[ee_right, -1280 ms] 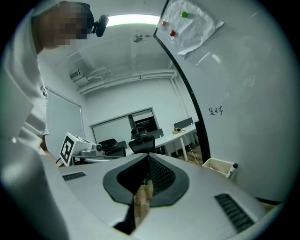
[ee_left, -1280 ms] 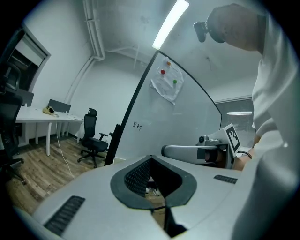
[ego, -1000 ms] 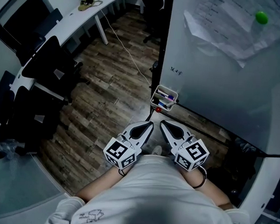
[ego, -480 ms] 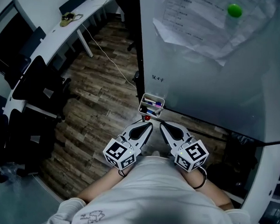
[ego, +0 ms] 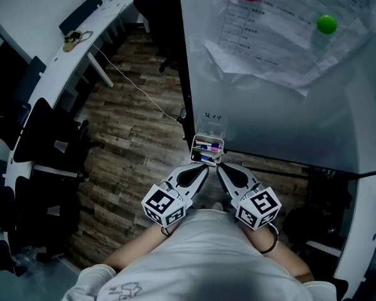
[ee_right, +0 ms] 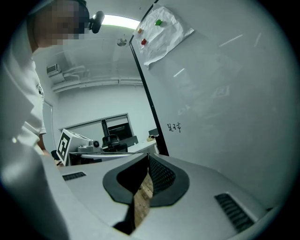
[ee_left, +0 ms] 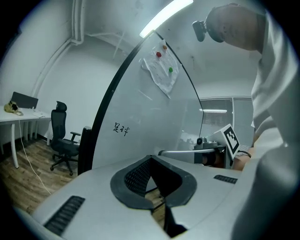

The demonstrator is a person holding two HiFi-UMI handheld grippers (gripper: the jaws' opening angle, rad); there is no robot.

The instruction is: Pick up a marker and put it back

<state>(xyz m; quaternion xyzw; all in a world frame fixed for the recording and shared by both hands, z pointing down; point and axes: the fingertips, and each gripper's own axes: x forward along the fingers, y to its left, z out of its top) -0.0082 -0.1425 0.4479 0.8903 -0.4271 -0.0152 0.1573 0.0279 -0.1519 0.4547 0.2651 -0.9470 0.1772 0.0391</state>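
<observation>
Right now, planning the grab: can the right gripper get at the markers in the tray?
Probably yes. The markers lie in an open tray just ahead of the right gripper, with nothing between; its fingers are shut and must open first.

1. My left tongs and right tongs: pale grey, black teardrop pads.
2. A black-and-white patterned cube on each, above my shirt.
3. Shirt white; black wristband right of it.
</observation>
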